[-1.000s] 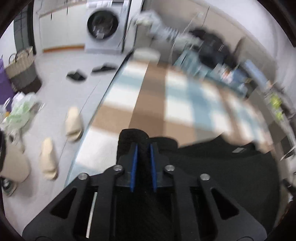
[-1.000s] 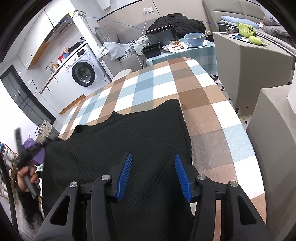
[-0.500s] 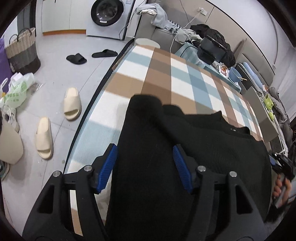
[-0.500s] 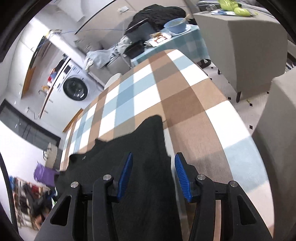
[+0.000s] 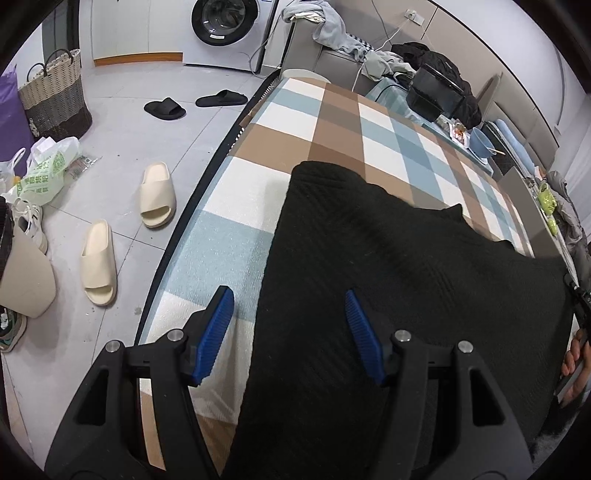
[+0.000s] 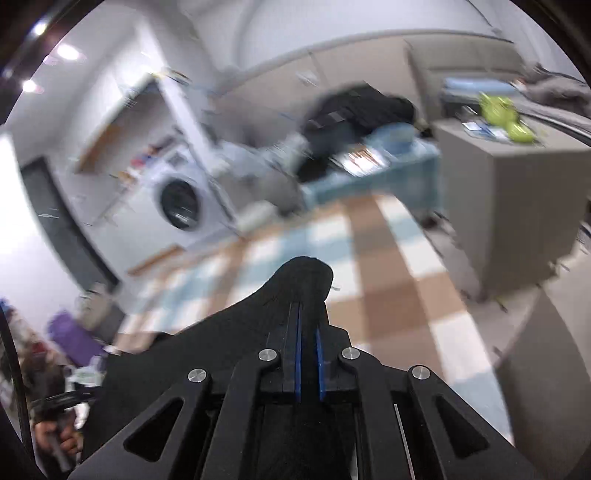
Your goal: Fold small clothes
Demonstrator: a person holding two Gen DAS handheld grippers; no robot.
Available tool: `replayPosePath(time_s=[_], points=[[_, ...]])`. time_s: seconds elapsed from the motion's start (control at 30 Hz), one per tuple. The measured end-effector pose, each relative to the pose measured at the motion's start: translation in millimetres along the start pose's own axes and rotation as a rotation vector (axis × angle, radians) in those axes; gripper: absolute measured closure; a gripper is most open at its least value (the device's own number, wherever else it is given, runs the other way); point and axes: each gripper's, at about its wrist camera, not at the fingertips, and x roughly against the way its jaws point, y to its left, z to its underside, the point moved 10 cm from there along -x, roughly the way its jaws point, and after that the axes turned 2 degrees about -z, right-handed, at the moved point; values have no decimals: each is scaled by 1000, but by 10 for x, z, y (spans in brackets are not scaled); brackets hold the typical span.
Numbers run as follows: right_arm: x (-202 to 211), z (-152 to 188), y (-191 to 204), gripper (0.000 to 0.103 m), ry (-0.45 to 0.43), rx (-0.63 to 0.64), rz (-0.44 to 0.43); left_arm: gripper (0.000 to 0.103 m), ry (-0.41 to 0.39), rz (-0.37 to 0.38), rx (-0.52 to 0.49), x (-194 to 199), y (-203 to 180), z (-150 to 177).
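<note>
Left tongs: wide apart, empty, hovering over the near left edge of the garment; a second ago they were pinched on it, so they've let go.
Right tongs: clamped on a raised peak of the garment, where half a second ago they stood open; view now smeared.
Garment: one black knit piece, spread on the checked table just ahead of the left tongs, its far corner pointing away.
Left of the left tongs: two cream slippers on the floor; farther on, two black slippers.
Far left: one woven basket.
Farthest ahead: one washer.
In the way: nothing between the left tongs and the garment.
</note>
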Motion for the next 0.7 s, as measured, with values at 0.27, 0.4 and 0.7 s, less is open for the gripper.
replayPosePath(time_s=[0.27,0.4,0.7], points=[[-235,276,-165,76,147,-83,39,43,-2,16,2,102,-35,33],[-106,407,-142,63,162,-80,35,43,-46,50,-22,389,-101,111],[331,697,272,43,160,137,28,42,-102,74,-124,925,-395,647]])
